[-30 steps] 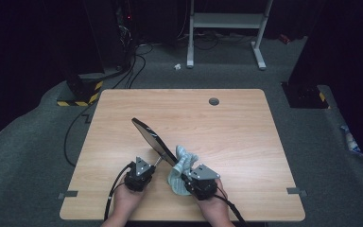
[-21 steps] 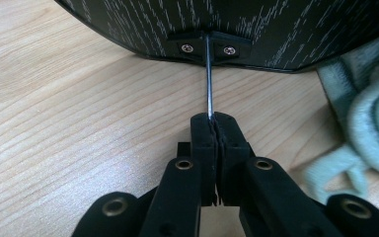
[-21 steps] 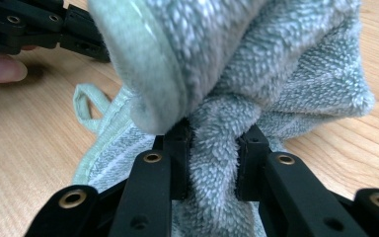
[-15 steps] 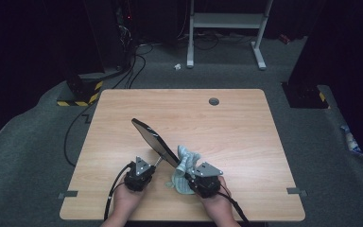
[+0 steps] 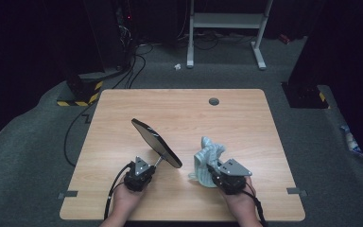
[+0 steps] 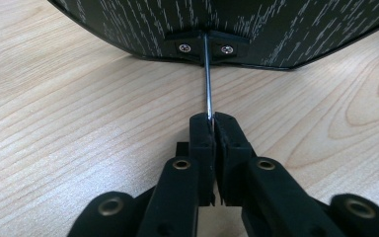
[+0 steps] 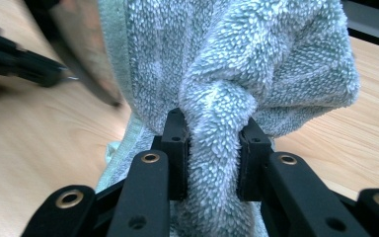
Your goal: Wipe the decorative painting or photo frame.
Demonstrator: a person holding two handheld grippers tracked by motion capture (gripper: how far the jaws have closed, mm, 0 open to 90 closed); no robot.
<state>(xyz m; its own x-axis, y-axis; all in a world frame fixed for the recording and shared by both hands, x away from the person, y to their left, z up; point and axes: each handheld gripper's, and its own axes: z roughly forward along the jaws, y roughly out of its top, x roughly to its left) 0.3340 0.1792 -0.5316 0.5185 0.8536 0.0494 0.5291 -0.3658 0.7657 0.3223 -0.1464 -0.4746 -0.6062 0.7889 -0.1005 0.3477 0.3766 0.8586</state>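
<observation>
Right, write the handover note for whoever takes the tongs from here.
Left tongs: shut on the thin metal stem of the black oval mirror, holding it tilted over the near-left of the table.
Right tongs: shut on a bunched pale green towel, held to the right of the mirror and apart from it.
Done: both things gripped.
Left: probably bringing the towel onto the mirror to wipe it; whether any wiping is done, I cannot tell.
</observation>
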